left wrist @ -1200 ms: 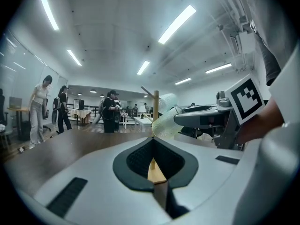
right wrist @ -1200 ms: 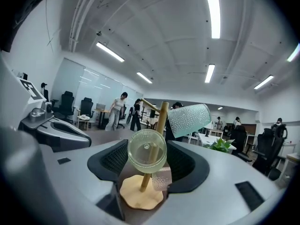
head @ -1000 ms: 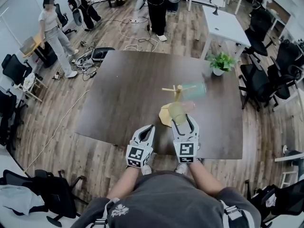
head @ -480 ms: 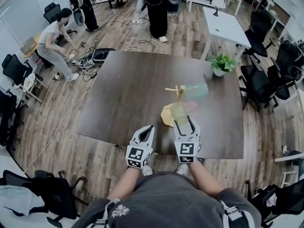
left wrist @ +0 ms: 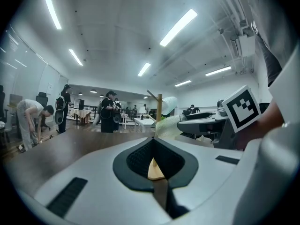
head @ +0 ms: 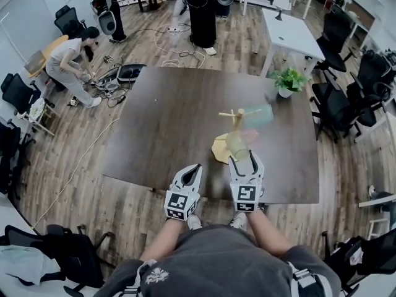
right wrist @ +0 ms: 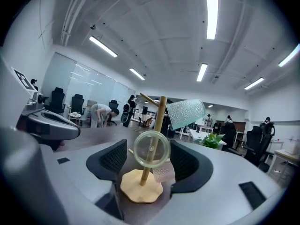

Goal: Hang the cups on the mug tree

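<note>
Now the right gripper is standing wide at the mug tree. Its jaws have just been opening, and a clear yellow-green cup is sitting loose between the pads. The cup is lying sideways, seemingly hanging on a low peg, its long axis running back along the gripper. The tree is standing by the table's near edge, toward the right corner. The left gripper is waiting farther off, pinched together and empty.

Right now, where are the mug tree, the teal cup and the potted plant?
mug tree [right wrist: 160, 111], right gripper view, wooden post.
teal cup [right wrist: 186, 112], right gripper view, dimpled wall.
potted plant [head: 288, 79], head view, leaves.
</note>
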A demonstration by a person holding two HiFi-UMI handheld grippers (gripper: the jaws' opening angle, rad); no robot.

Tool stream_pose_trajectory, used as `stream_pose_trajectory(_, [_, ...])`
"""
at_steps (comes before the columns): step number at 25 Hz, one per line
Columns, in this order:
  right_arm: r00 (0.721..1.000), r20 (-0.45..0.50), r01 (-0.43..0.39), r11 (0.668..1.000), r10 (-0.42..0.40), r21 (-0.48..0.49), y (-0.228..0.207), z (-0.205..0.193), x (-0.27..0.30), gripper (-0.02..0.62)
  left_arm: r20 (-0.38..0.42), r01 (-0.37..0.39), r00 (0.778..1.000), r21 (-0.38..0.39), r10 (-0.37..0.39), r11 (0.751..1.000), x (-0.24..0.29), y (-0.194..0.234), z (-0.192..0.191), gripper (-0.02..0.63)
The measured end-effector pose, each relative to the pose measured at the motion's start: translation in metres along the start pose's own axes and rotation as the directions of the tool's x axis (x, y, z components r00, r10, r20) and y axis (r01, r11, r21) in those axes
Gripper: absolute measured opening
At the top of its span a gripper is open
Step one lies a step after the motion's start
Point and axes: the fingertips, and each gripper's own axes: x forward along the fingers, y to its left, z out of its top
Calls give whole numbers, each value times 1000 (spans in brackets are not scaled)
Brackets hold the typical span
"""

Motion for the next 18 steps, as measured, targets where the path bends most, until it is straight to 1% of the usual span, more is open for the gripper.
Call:
stream_pose_trajectory(3, [1000, -1, 23, 1000, -23, 14, 0, -2, -10, 298, 6, 21, 1000, 3, -21, 1000, -4, -2, 0, 5])
stream_pose_trajectory(6, [999, -7, 36, 999, -36, 7, 7, -9, -18, 299, 13, 48, 999, 6, -48, 999, -9, -2, 3, 5])
stream_pose_trajectory(9, [998, -28, 51, 999, -51, 9, 14, -19, -23, 297, 27, 86, 996, 15, -86, 996, -14, -4, 10, 5])
stream_pose_trajectory(10, [997, -32, 65, 998, -65, 9, 15, -20, -27, 286, 31, 101, 994, 17, -101, 995, -16, -6, 12, 5])
stream_pose_trajectory(11, [996, -34, 86, 996, -85, 8, 15, -21, -32, 258, 36, 116, 993, 18, -117, 993, -18, -9, 13, 5])
stream_pose_trajectory(12, [993, -34, 110, 994, -110, 4, 15, -22, -37, 209, 42, 130, 990, 16, -131, 991, -20, -11, 15, 5])
stream_pose_trajectory(14, [988, -34, 150, 989, -149, -1, 17, -22, -46, 66, 59, 151, 987, 3, -151, 988, -24, -13, 17, 5])
stream_pose_trajectory(15, [987, -35, 157, 988, -156, 4, 19, -21, -50, 32, 65, 158, 985, -4, -158, 987, -26, -14, 17, 5])
stream_pose_trajectory(18, [988, -35, 149, 988, -148, 33, 26, -17, -61, 25, 63, 183, 981, -14, -181, 983, -25, -18, 13, 5])
